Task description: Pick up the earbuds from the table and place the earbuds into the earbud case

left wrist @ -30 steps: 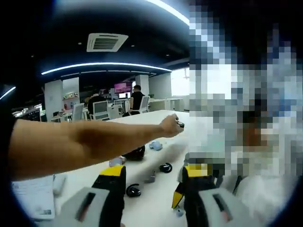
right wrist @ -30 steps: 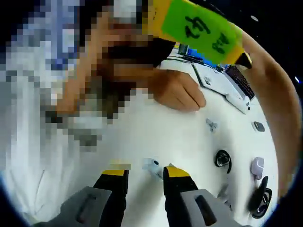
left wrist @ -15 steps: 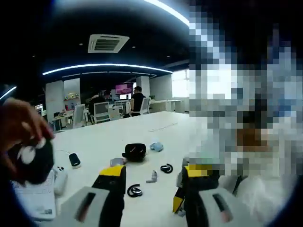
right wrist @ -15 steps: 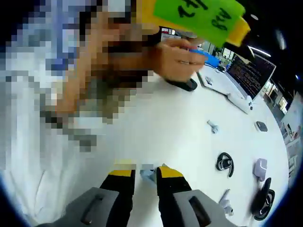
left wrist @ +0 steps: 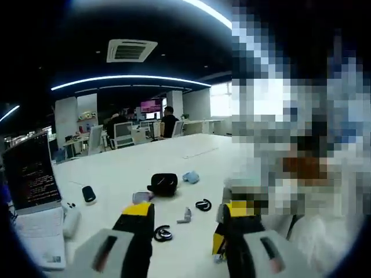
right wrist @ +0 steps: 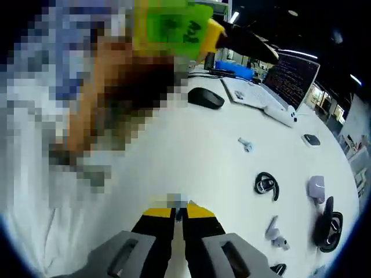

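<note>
Currently: Right Jaws Pinched on Small Pale Item, Left Jaws Apart Above the Surface

The right hand-held gripper (right wrist: 179, 212) is seen low over the white surface (right wrist: 191, 150), its yellow-tipped jaws drawn almost together on a small pale item (right wrist: 178, 200) at their tips; whether this is an earbud cannot be told. The left hand-held gripper (left wrist: 184, 215) is held level and slightly above the surface, jaws set wide apart with nothing between them.

Ahead of the left jaws, a black ear-hook earbud (left wrist: 163, 233) lies on the surface just past the left-hand tip, a second black ear-hook earbud (left wrist: 203, 204) lies further on, and a small grey stem earbud (left wrist: 185, 215) rests between them. The black earbud case (left wrist: 163, 183) stands open beyond these, with a pale blue object (left wrist: 191, 176) just beside it. A laptop (left wrist: 33, 197) with lit text on a dark screen is noted at the left edge; the text is too small to be read.

In the right gripper view, a green label (right wrist: 169, 29) on a yellow body carries dark handwriting, blurred and not legible. A black mouse (right wrist: 205, 98) lies near it.
</note>
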{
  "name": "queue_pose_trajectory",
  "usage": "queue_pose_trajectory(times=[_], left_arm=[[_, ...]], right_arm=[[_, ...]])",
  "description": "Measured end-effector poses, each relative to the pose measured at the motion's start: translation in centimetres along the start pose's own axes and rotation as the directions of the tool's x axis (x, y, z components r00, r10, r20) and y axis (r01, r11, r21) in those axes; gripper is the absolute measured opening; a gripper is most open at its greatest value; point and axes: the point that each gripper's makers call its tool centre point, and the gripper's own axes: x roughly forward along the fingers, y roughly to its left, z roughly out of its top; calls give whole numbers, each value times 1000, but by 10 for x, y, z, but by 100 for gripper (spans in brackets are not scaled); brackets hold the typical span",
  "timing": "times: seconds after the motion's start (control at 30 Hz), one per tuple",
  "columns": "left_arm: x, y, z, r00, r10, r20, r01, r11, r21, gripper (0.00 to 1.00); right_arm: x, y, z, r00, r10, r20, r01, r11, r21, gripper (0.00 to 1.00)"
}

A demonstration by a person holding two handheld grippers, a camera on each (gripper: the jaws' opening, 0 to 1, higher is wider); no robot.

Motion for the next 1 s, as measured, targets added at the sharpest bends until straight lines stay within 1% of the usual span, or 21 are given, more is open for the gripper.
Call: queue_pose_trajectory(times=[0.1,0.2,0.3,0.37,0.4,0.53,0.63,0.67,0.73,0.77,0.8,0.93,1.0], left_arm=[[2,3,-2,1000,9,-8,-9,1000,-1,49],[4,3,-4,1000,9,-9,-9,1000,-7,49],[5,2,-4,1000,4,-11,-4,1000,-7,49],[6,2,-4,1000,2,-10,-2,1000,-8,49],[6,1,-4,1000,2,-10,-2,1000,-8,49],[10,0,0,1000,4,8,-4,1000,-14,49],[14,-2,5,999,-8,36,9,999,-32,49],[15,-3,8,999,-11,53,13,999,-42,49],[16,-3,14,996,-14,83,19,998,-57,49],[16,-3,16,996,-16,92,21,998,-61,49],[16,-4,19,994,-19,104,26,997,-67,49],[13,-6,27,988,-28,154,42,995,-89,49],[11,-6,32,983,-30,183,48,994,-96,49]], right_arm=[[-6,-4,-4,1000,-21,-7,21,1000,-15,5],[-13,-9,-9,999,-38,-3,38,999,-1,5],[-25,-17,-12,998,-63,27,62,997,40,5],[-35,-19,-13,996,-68,55,65,996,64,5],[-37,-19,-14,996,-70,58,66,996,68,5],[-74,-31,-17,982,-141,123,128,985,112,5],[-105,-37,-18,963,-202,179,177,973,147,5],[-119,-40,-20,951,-232,203,199,965,172,5],[-137,-43,-27,940,-267,213,228,955,190,5],[-151,-46,-32,927,-301,225,255,944,211,5],[-159,-47,-35,920,-316,233,266,938,222,5],[-202,-48,-50,867,-414,277,342,899,273,5],[-224,-45,-53,832,-460,311,378,879,291,5]])
